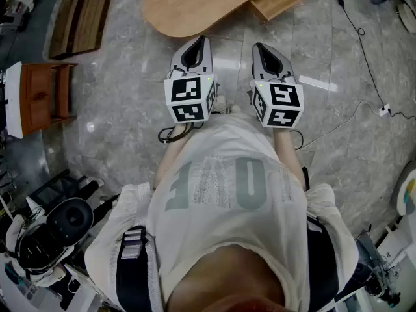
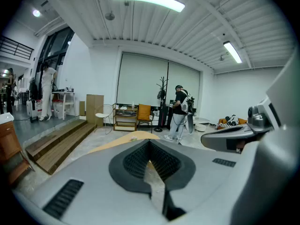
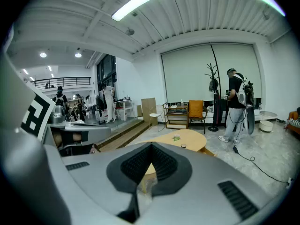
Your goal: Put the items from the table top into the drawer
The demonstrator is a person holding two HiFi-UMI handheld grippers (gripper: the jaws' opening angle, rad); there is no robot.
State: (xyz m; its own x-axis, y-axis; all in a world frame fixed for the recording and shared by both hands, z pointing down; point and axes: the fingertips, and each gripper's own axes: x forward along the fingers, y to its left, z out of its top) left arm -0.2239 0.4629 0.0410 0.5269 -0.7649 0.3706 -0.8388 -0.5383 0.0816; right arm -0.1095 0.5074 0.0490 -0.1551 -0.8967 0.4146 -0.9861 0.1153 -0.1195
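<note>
Both grippers are out in front of the person, tilted slightly down, well short of the wooden table (image 1: 188,8). Left gripper (image 1: 198,39): jaws pressed together, nothing between them. Right gripper (image 1: 259,45): same, closed and empty. A green item (image 3: 176,137) and a small dark round piece (image 3: 183,146) sit on the table top, far beyond the jaw tips. The drawer (image 1: 276,0) is pulled out at the table's right end.

Table top (image 1: 188,8), upper centre: pale wood, smooth, satin sheen. Drawer (image 1: 276,2) beside it: same wood, matt. Floor (image 1: 130,109): grey stone-look tile, polished, glossy w/ glare. Left gripper (image 1: 199,41) & right gripper (image 1: 260,47): matt grey plastic shells, black ribbed pads (image 2: 136,161). Shirt (image 1: 227,194), lower centre: soft cream cloth.
</note>
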